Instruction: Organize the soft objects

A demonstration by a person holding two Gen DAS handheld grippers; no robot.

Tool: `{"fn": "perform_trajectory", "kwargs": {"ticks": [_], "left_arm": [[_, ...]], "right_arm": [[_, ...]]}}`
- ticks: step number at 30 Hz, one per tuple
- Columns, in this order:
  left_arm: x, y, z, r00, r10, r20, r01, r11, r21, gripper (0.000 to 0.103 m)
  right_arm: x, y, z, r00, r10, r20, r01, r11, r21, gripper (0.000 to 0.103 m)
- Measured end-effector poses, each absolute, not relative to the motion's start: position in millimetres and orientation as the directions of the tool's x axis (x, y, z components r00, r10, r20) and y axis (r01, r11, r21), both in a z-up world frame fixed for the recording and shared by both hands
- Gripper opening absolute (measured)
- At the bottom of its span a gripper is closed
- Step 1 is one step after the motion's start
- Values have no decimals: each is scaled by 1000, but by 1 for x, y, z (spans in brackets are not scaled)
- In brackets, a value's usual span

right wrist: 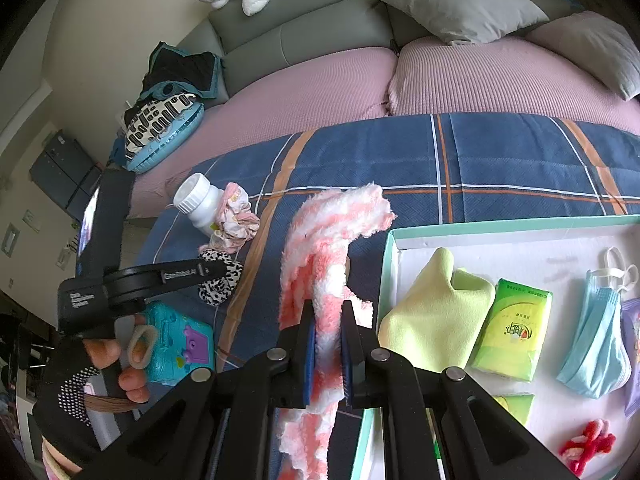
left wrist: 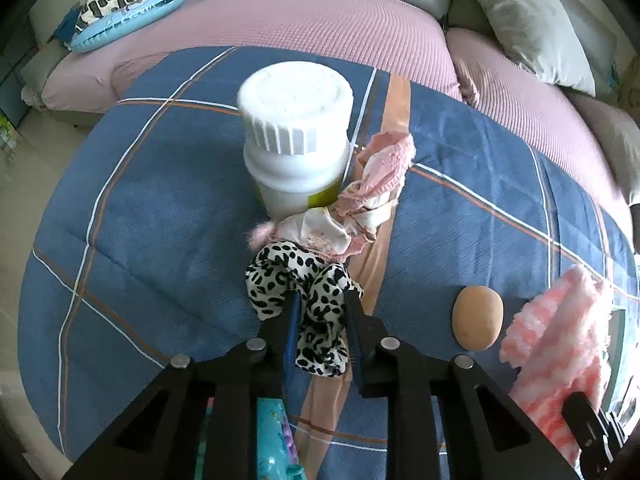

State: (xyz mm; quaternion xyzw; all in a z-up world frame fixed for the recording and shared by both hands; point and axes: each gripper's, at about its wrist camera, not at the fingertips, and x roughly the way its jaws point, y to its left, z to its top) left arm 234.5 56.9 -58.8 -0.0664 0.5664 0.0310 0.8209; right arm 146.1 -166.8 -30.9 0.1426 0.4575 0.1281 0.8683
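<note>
Left hand-held gripper (left wrist: 320, 300) pinches the leopard scrunchie (left wrist: 304, 304) on the blue quilt (left wrist: 152, 200), just in front of the white bottle (left wrist: 296, 136). Right hand-held gripper (right wrist: 326, 322) clamps the pink-and-white fuzzy cloth (right wrist: 324, 248), raised right of the bottle, beside the tray (right wrist: 390, 248).

Even, soft daylight in both views, no hard glare. Left wrist view: the white bottle (left wrist: 296, 136) is slightly smeared by motion blur, and a soft shadow falls on the blue plaid quilt (left wrist: 140, 208) left of the bottle. Strong fisheye bending; black vignette in the corners of both views, quilt lines curve toward the rim. Right wrist view is sharper; the white tray (right wrist: 520, 240) is the brightest patch, near washed out. Black tool frames at the bottom edges are dark, little detail.
</note>
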Motion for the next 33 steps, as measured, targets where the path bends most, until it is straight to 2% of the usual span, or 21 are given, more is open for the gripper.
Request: {"fn": "perform_trajectory", "kwargs": {"ticks": [11, 12, 23, 33], "left_arm": [[230, 58, -49, 385, -38, -922, -134, 986, -97, 15], [230, 58, -48, 388, -43, -921, -135, 986, -102, 11], [227, 58, -40, 411, -51, -910, -134, 984, -116, 10], [213, 63, -9, 481, -87, -872, -123, 979, -165, 10]], "right_arm": [[146, -166, -30, 554, 358, -752, -95, 924, 369, 11], [145, -166, -30, 556, 357, -751, -96, 924, 369, 11], [144, -167, -28, 559, 360, -747, -99, 923, 371, 11], [141, -169, -21, 574, 368, -731, -107, 919, 379, 11]]}}
